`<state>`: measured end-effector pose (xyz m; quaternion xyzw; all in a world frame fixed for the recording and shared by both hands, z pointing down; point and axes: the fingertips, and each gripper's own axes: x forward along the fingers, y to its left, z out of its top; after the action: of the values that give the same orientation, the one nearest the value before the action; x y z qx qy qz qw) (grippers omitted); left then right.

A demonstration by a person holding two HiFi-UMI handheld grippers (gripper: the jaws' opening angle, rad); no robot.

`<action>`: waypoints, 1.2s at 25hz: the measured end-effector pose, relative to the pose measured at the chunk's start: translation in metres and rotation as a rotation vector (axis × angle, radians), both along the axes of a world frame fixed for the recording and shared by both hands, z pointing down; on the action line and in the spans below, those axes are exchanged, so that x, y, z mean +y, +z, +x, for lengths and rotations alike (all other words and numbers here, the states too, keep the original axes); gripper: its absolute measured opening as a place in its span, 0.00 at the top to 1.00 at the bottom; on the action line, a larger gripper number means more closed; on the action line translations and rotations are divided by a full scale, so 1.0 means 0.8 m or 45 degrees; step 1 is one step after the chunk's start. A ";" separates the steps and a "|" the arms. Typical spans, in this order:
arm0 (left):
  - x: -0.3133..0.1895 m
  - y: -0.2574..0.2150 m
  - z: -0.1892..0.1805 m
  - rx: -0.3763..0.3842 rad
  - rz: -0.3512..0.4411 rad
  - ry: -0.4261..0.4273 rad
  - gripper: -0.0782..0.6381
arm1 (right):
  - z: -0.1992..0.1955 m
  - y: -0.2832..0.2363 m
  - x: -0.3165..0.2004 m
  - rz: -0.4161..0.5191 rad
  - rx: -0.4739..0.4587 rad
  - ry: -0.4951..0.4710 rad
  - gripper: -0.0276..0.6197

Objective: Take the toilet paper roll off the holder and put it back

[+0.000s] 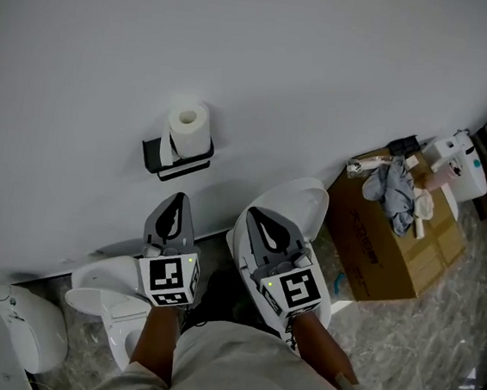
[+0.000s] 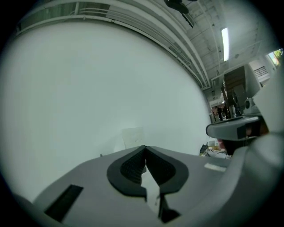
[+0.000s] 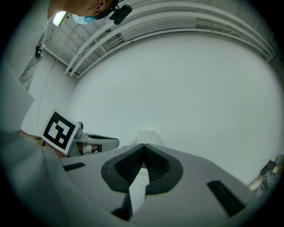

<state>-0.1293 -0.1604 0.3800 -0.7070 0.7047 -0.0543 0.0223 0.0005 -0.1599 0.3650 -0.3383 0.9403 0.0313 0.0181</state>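
Roll sits upright on the wall holder, top half standing clear above the black bracket. Not yet taken off.

Left gripper is just below the roll, roll at its 12 o'clock, apart from it. Fingers pressed together, nothing between them. Right gripper is beside the left, roll at its 10–11 o'clock, further off. Its tips also meet, nothing held. Both point level at the wall, and both gripper views show the roll only as a faint pale patch past the tips.

Step in hand, as I judge it: the approach to grasp.
- Jaws need to open wide before contact, since closed tips would only poke the soft paper.
- Left is nearer and better lined up.
- Grip the exposed upper part across its width, lightly so it doesn't crush.
- Lift straight up off the bracket rather than pulling outward.
- Right can stay back or steady things.

Risks: a loose sheet unwinding, or the roll slipping.

Containers:
- Cardboard box at 3 o'clock of the roll, well apart, top open. It holds a grey cloth and small items I can't make out.
- Toilet is below the grippers; what's in the bowl is hidden.
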 end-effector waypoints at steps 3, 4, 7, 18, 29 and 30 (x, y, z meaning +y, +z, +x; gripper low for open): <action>0.031 0.008 0.004 0.032 -0.001 -0.015 0.88 | 0.002 0.005 0.023 -0.018 -0.025 -0.020 0.95; 0.041 0.011 0.006 0.045 -0.010 -0.013 0.88 | 0.002 0.005 0.030 -0.029 -0.046 -0.027 0.95; 0.069 0.017 0.013 0.054 -0.036 -0.002 0.88 | 0.002 0.005 0.050 -0.059 -0.102 -0.047 0.95; 0.132 0.034 0.014 0.075 -0.078 -0.023 0.88 | -0.011 0.026 0.087 -0.160 -0.132 -0.103 0.95; 0.155 -0.014 -0.059 0.092 0.008 -0.046 0.88 | -0.081 -0.030 0.104 -0.104 -0.164 -0.124 0.95; 0.154 -0.021 -0.065 0.083 0.016 -0.044 0.88 | -0.091 -0.041 0.107 -0.079 -0.165 -0.135 0.95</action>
<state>-0.1816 -0.0374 0.3630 -0.6960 0.7175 -0.0270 0.0028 -0.0724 -0.0742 0.3325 -0.2899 0.9543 -0.0209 0.0700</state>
